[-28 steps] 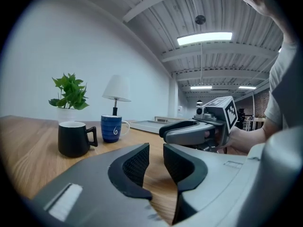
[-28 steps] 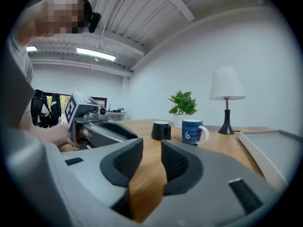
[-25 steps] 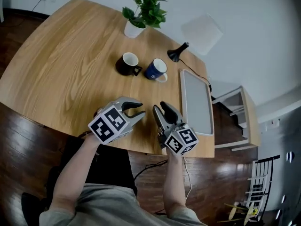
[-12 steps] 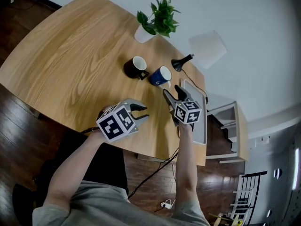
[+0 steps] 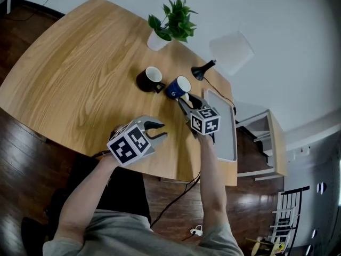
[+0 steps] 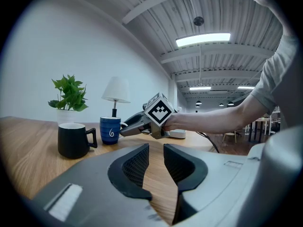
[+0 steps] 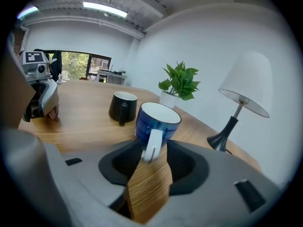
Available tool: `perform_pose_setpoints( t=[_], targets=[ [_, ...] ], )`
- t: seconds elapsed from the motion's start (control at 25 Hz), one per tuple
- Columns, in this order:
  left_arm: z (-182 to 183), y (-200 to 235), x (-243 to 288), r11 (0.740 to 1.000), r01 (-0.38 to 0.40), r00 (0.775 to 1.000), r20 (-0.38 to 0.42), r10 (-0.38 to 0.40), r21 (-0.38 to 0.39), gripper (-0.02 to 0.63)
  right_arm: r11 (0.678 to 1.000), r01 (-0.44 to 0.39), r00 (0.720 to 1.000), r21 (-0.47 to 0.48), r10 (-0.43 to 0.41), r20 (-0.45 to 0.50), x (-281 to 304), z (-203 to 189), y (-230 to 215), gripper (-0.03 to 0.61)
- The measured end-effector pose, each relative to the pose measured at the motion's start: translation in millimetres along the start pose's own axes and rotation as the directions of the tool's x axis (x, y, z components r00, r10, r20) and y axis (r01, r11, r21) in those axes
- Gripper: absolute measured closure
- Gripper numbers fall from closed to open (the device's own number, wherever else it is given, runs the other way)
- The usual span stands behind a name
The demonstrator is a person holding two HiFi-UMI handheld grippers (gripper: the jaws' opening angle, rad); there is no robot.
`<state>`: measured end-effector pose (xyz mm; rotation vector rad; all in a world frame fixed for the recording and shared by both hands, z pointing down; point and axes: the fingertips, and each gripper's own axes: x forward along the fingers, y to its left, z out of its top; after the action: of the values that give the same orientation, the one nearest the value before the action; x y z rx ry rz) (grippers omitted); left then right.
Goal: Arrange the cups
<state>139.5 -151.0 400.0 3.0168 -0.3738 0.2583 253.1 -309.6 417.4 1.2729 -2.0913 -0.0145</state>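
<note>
The blue cup (image 7: 156,119) stands upright on the wooden table (image 5: 80,84). It has a dark blue outside, a white inside and a white handle (image 7: 152,146). The left gripper view shows a white curled mark on its side. The handle points toward the right gripper (image 5: 186,100), which is at 5 o'clock of the cup in the head view.

The jaws of the right gripper are wide apart, one on each side of the handle. A small gap shows on both sides, so they do not grip it.

The black cup (image 5: 148,79) is at 9 o'clock of the blue cup and just beside it. It is also upright and white inside. Its handle points toward the blue cup.

The left gripper (image 6: 155,148) is at 8 o'clock of the right gripper, over the near edge of the table and well apart from both cups. Its jaws are only a little apart, with nothing between them but the table surface.

A potted plant (image 5: 171,21) in a white pot is at 1 o'clock of the black cup. A lamp (image 5: 204,69) with a white shade stands at 2 o'clock of the blue cup. A flat grey tray (image 5: 226,129) lies at 3 o'clock of the right gripper.
</note>
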Motion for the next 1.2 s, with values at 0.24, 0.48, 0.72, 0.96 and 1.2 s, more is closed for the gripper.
perform_pose_setpoints(
  t=[0.24,0.48,0.72,0.96,1.2],
  targets=[
    [-1,-1,-1,1.0,0.004,1.0,-0.004,-0.004,-0.005,0.505,0.997,-0.023,0.999,0.08,0.019,0.044,0,3,2,0.472],
    [0,0,-5,1.0,0.007,1.0,0.003,-0.007,-0.006,0.505,0.97,-0.045,0.993,0.239,0.017,0.116,-15,5,0,0.498],
    [-2,1,-1,1.0,-0.002,1.0,0.0,0.002,-0.001,0.505,0.927,0.008,0.972,0.376,-0.095,0.215,-71,-1,-60,0.5],
    [1,-1,-1,1.0,0.004,1.0,0.001,-0.004,-0.002,0.505,0.861,0.238,0.955,0.449,-0.291,0.052,-140,-85,-176,0.499],
    [-4,1,-1,1.0,0.001,1.0,-0.004,-0.001,0.004,0.506,0.861,0.287,0.956,0.42,-0.287,-0.063,-153,-149,-206,0.499]
  ],
)
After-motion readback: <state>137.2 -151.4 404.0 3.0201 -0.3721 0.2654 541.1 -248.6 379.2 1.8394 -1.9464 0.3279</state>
